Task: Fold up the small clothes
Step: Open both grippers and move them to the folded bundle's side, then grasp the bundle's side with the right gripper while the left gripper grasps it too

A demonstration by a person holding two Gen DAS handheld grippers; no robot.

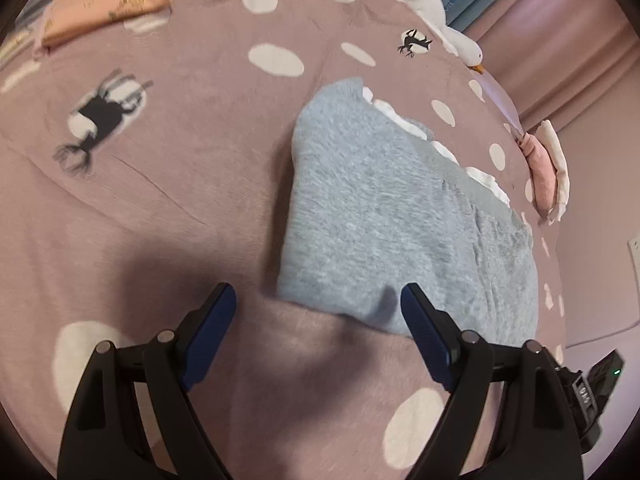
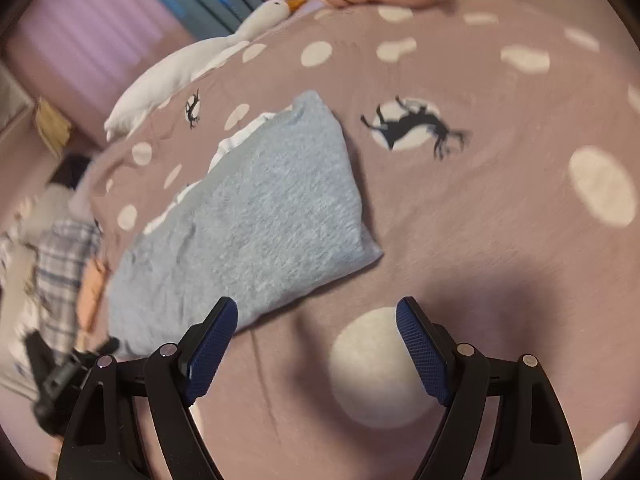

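I have both claws spread wide over the bed [image 1: 180, 184], and neither one has hold of anything. Between the blue pads of my left claw [image 1: 318, 300] I see the near corner of the folded grey garment [image 1: 400, 220]; its right pad [image 1: 420, 320] sits over the garment's near edge, though I cannot tell if it touches the cloth, and the left pad is over bare mauve bedding. The rest of the garment runs ahead and to the right of that claw, with a white frilled trim [image 1: 404, 120] peeking out along its far right side. From my right claw [image 2: 316, 312] the same garment [image 2: 260, 220] lies ahead and to the left, its near edge just beside the left pad [image 2: 212, 352]; only bedding and a white dot lie between these pads. Beyond the garment a white goose toy [image 2: 192, 60] lies along the bed's far edge. A folded peach cloth [image 1: 108, 12] sits far ahead left of my left claw.
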